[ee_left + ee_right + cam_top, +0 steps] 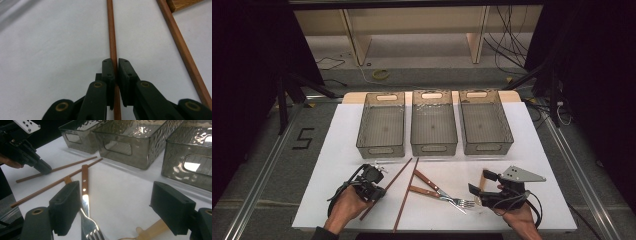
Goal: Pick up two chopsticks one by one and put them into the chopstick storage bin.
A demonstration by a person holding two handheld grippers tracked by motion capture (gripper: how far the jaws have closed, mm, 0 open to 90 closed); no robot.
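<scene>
my left gripper (115, 75) is pinching one thin brown chopstick (112, 37) that lies flat on the white table (50, 50), just left of the other chopstick (185, 57). my right gripper (120, 207) is wide open and holds nothing, above a fork (86, 202). the pale thing under it may be a spoon (152, 228).

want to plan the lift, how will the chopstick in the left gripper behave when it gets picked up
The chopstick looks like thin, straight wood, so probably stiff and light. The left gripper pinches it well off its middle in the high view, so the long free end may droop or pivot. Its slim shaft could slip or twist between the pads.
</scene>
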